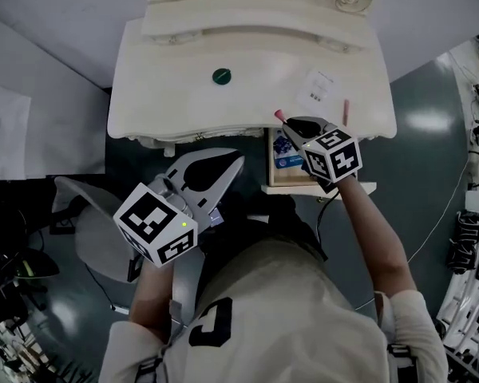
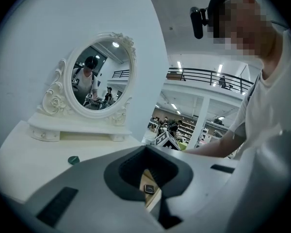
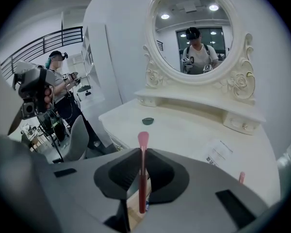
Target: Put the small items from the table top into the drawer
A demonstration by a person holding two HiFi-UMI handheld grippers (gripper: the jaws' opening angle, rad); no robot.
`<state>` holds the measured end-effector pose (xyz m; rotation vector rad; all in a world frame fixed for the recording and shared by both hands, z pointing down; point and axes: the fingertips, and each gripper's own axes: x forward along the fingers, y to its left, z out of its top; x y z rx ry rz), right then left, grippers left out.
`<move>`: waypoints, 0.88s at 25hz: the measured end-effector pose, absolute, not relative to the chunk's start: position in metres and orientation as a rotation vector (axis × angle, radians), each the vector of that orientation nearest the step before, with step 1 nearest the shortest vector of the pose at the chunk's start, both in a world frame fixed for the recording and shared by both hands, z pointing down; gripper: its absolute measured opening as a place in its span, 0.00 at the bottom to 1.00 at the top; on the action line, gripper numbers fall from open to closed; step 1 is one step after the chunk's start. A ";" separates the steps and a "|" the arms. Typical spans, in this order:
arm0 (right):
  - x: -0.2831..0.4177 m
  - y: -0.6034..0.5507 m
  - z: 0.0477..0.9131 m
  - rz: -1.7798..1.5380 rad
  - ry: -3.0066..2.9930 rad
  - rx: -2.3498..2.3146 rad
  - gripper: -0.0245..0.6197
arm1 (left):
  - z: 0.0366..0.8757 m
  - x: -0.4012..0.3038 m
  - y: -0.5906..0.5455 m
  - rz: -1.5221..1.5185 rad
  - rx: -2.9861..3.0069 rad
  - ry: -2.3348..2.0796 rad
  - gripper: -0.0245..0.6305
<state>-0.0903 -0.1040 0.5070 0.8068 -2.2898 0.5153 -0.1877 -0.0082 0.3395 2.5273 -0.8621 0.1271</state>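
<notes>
Over the open drawer (image 1: 359,187) at the table's (image 1: 168,94) front right edge, the right gripper (image 1: 297,126) clamps a pink brush (image 3: 143,178) (tip poking past its jaws). Off the front edge the left gripper (image 1: 233,164) hangs closed and empty; a green disc (image 1: 221,76) lies mid-table.

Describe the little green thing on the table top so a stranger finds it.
Find the white dressing table with the oval mirror. On its top, left of the white paper slip, a small dark green disc lies by itself. It is the only round, green item; its neighbours are paper and a pink stick.
</notes>
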 end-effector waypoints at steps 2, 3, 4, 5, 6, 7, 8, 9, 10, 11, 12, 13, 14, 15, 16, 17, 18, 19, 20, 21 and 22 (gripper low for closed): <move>-0.088 -0.097 0.506 0.524 -2.284 0.821 0.13 | 0.340 -0.186 -0.006 0.129 2.535 -0.837 0.12; -0.086 -0.093 0.506 0.528 -2.281 0.827 0.13 | 0.340 -0.185 -0.005 0.131 2.538 -0.825 0.12; -0.084 -0.089 0.507 0.533 -2.276 0.832 0.13 | 0.341 -0.184 -0.004 0.133 2.540 -0.812 0.12; -0.082 -0.085 0.507 0.540 -2.271 0.838 0.13 | 0.341 -0.183 -0.002 0.134 2.541 -0.798 0.12; -0.079 -0.081 0.508 0.548 -2.265 0.846 0.13 | 0.342 -0.180 -0.001 0.134 2.543 -0.782 0.12; -0.076 -0.077 0.509 0.555 -2.260 0.854 0.13 | 0.343 -0.178 0.000 0.134 2.545 -0.763 0.12; -0.072 -0.074 0.509 0.563 -2.255 0.863 0.13 | 0.344 -0.175 0.002 0.135 2.548 -0.746 0.12; -0.069 -0.071 0.510 0.569 -2.251 0.872 0.13 | 0.345 -0.172 0.003 0.139 2.551 -0.730 0.12; -0.066 -0.068 0.512 0.576 -2.247 0.881 0.13 | 0.346 -0.170 0.005 0.143 2.553 -0.718 0.12; -0.064 -0.065 0.513 0.582 -2.243 0.889 0.13 | 0.347 -0.168 0.006 0.146 2.555 -0.709 0.12; -0.061 -0.062 0.515 0.587 -2.238 0.895 0.13 | 0.348 -0.166 0.007 0.148 2.556 -0.700 0.12; -0.058 -0.059 0.516 0.592 -2.232 0.901 0.13 | 0.348 -0.165 0.009 0.149 2.557 -0.693 0.12; -0.054 -0.056 0.517 0.597 -2.225 0.908 0.13 | 0.348 -0.164 0.010 0.149 2.558 -0.686 0.12; -0.051 -0.054 0.519 0.602 -2.219 0.916 0.13 | 0.347 -0.163 0.012 0.149 2.559 -0.682 0.12; -0.047 -0.052 0.520 0.608 -2.214 0.923 0.13 | 0.347 -0.162 0.013 0.151 2.560 -0.678 0.12; -0.044 -0.051 0.522 0.613 -2.210 0.930 0.13 | 0.347 -0.162 0.014 0.152 2.561 -0.676 0.12; -0.041 -0.050 0.524 0.617 -2.206 0.936 0.13 | 0.348 -0.161 0.014 0.154 2.561 -0.675 0.12; -0.038 -0.048 0.525 0.620 -2.201 0.941 0.13 | 0.348 -0.162 0.015 0.154 2.561 -0.675 0.12; -0.036 -0.046 0.527 0.621 -2.196 0.943 0.13 | 0.348 -0.162 0.015 0.152 2.560 -0.677 0.12; -0.034 -0.044 0.528 0.621 -2.191 0.945 0.13 | 0.348 -0.162 0.016 0.150 2.559 -0.679 0.12; -0.032 -0.042 0.529 0.621 -2.186 0.945 0.13 | 0.348 -0.162 0.017 0.149 2.558 -0.679 0.12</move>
